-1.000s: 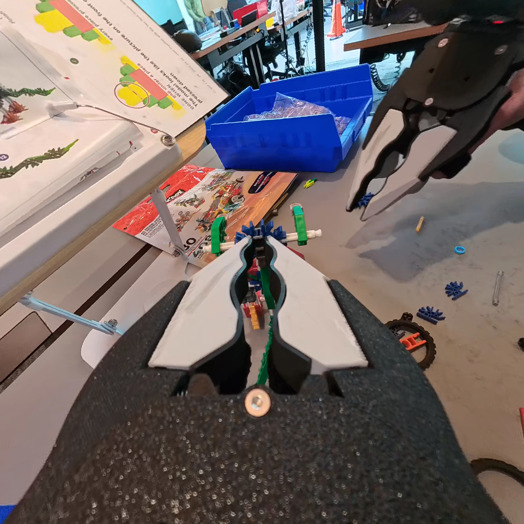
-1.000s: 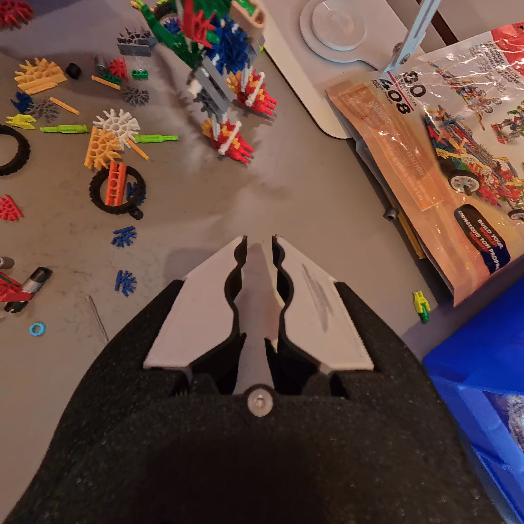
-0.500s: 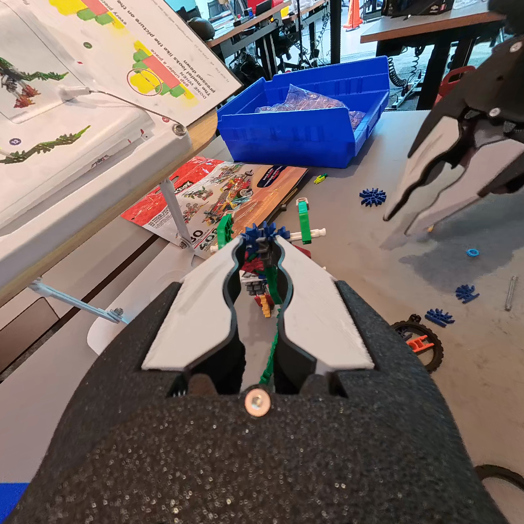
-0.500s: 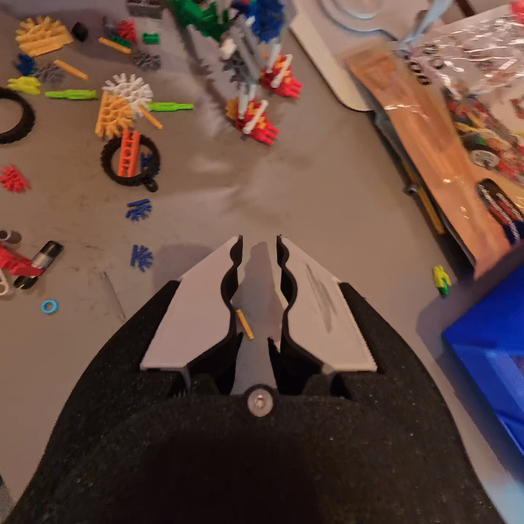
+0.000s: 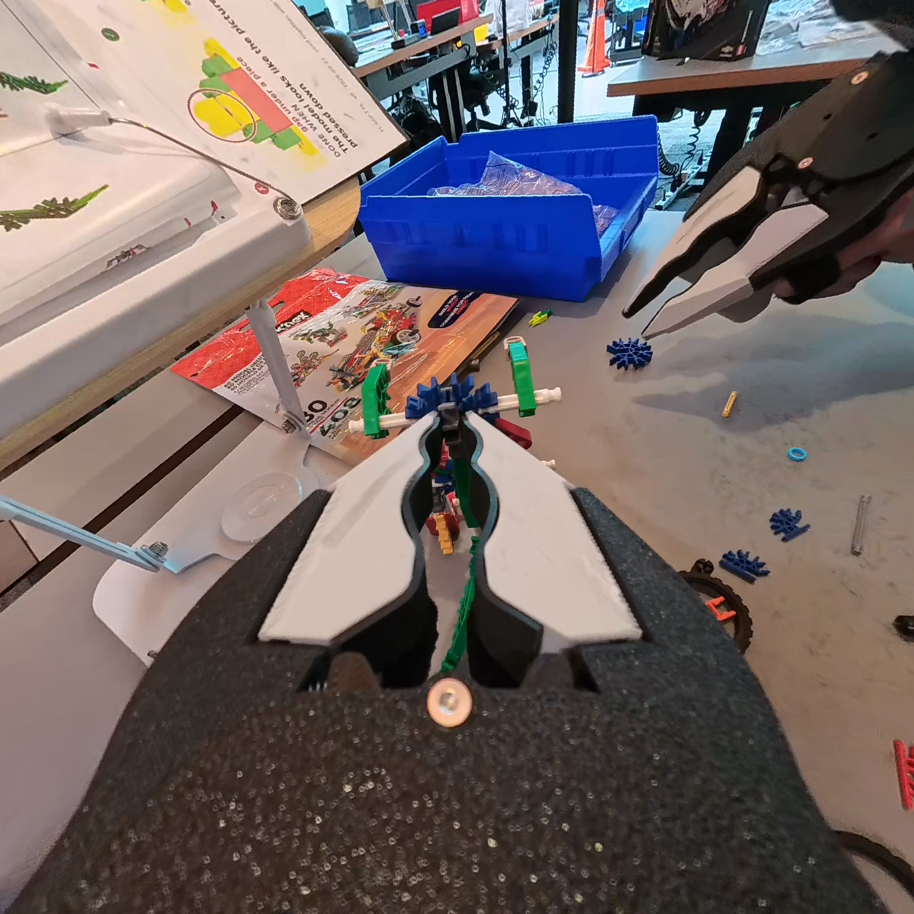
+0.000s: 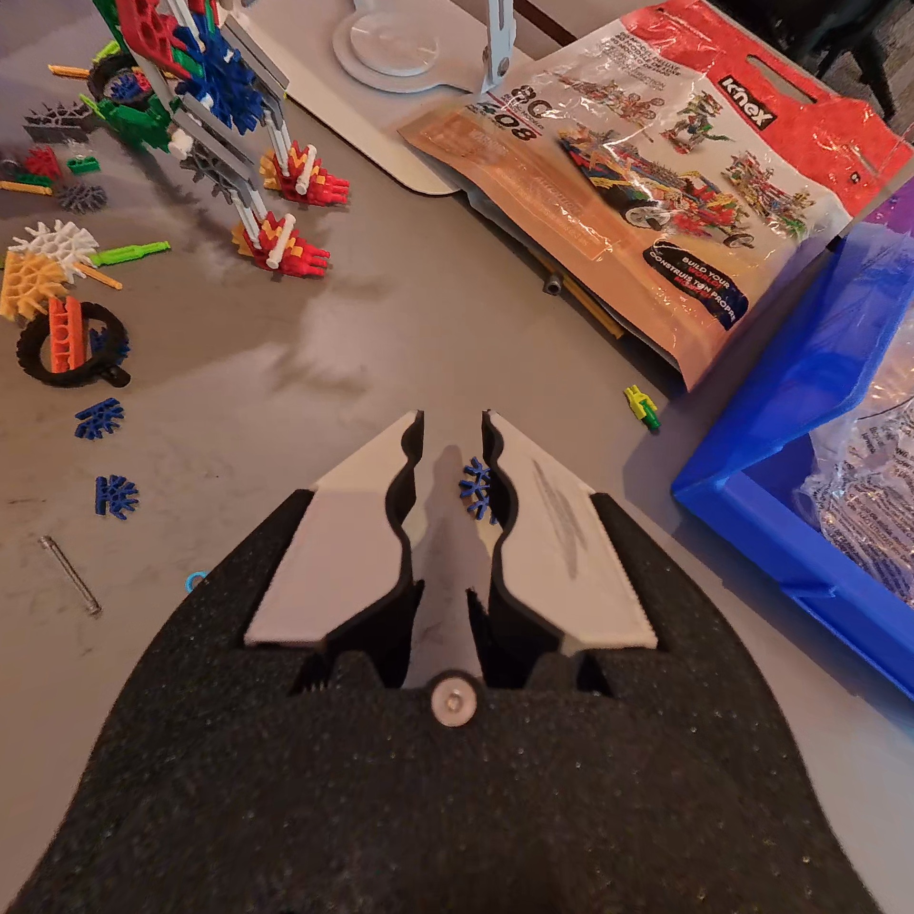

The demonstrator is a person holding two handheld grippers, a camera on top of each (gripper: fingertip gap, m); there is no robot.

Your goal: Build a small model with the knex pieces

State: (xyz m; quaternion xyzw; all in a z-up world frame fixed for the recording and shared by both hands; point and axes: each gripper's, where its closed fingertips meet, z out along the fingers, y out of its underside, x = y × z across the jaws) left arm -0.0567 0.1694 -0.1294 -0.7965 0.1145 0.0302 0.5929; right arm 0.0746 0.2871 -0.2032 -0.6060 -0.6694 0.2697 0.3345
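Two hand-held grippers and loose toy parts, listed by size, places given from the blue plastic bin.

1. Blue plastic bin, holding clear bags of parts, at the far edge of the grey table.
2. Printed plastic toy-kit bag, lying flat, touching the bin's front.
3. Left gripper, well in front of the bin, clenched on a multicoloured rod-and-connector toy figure; the grip seems to keep the figure standing on its red feet.
4. Right gripper, near the bin's front corner, released and empty, tips angled down over item 5.
5. Small blue snowflake-shaped connector, flat on the table, beside the gripper's right finger.
6. Small yellow-green clip, just beside the bin.
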